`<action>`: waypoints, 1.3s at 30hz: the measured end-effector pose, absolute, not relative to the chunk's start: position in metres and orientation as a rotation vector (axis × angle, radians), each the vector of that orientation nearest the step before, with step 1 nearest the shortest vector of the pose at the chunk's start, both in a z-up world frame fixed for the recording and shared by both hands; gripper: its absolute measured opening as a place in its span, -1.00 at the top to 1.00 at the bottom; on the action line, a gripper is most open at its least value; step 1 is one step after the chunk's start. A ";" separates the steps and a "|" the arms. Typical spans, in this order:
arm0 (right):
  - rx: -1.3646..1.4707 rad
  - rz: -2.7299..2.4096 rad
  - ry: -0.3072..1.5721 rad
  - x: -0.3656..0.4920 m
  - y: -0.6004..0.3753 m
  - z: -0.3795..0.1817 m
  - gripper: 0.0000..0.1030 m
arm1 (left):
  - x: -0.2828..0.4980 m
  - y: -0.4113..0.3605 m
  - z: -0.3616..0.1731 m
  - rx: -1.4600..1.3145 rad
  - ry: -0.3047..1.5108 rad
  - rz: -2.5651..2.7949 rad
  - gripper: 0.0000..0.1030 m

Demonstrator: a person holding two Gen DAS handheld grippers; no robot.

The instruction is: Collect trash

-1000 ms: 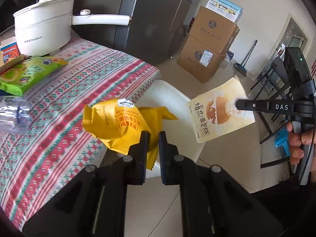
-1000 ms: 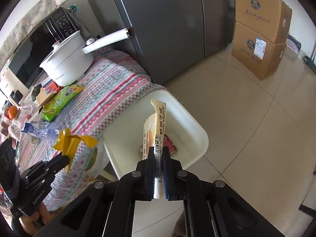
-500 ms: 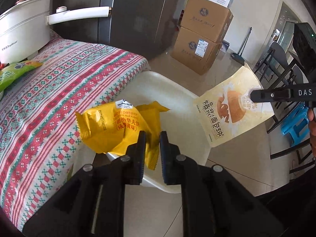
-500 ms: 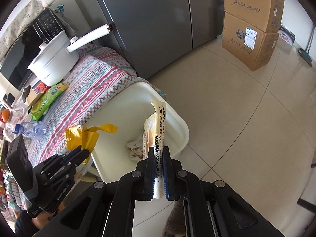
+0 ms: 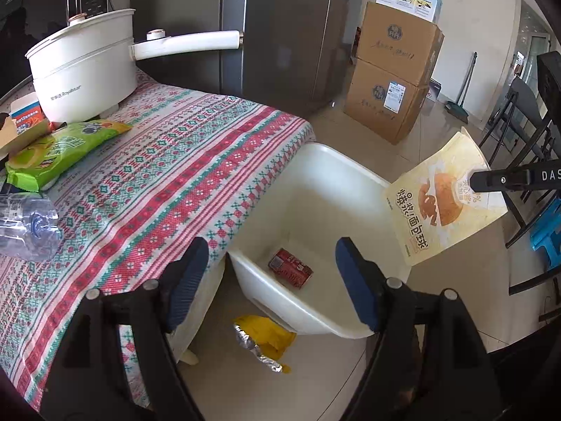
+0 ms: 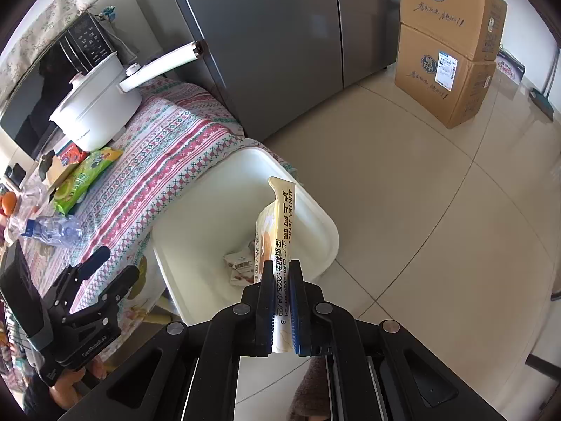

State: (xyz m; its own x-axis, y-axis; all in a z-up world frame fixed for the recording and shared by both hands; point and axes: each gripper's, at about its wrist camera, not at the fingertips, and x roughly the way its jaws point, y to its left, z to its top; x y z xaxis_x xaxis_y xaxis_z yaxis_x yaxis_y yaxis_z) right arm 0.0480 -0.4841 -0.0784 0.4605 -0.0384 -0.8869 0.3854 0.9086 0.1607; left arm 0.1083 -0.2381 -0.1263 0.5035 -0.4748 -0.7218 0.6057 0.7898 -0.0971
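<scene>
Beside table, right hand-held gripper pinches upright bread bag over bin; left hand-held gripper spread.

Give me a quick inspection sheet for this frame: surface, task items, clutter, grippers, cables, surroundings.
Surface: table under a patterned tablecloth; tiled floor beside it.
Job's things: white bin at the table's edge, with a red can and small wrappers inside. Yellow snack bag lies on the floor outside the bin. Bread bag hangs over the bin.
Clutter: white electric pot, green snack pack, crushed plastic bottle on the table.
Grippers: left gripper open, holding nothing; right gripper shut on the bread bag.
Cables: nothing seen.
Surroundings: refrigerator, stacked cardboard boxes, black chairs, broom.
</scene>
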 end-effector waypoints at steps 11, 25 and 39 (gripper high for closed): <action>0.323 -0.261 1.083 0.057 -0.476 -0.083 0.85 | 0.068 -0.207 -0.168 0.269 0.971 -0.631 -0.48; 0.309 -0.155 1.057 0.048 -0.479 -0.067 0.85 | 0.067 -0.225 -0.379 0.060 1.265 -0.565 -0.33; 0.181 -0.083 1.114 0.060 -0.452 -0.074 0.85 | 0.097 -0.272 -0.457 0.062 1.259 -0.528 -0.09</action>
State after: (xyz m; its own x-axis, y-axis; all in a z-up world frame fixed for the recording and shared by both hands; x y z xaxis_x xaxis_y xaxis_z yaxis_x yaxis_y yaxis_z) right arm 0.0596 -0.4518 -0.0736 0.4402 0.0237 -0.8976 0.1570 0.9822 0.1030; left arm 0.0966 -0.2717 -0.4570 0.2047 -0.3453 -0.9159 0.4117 0.8793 -0.2395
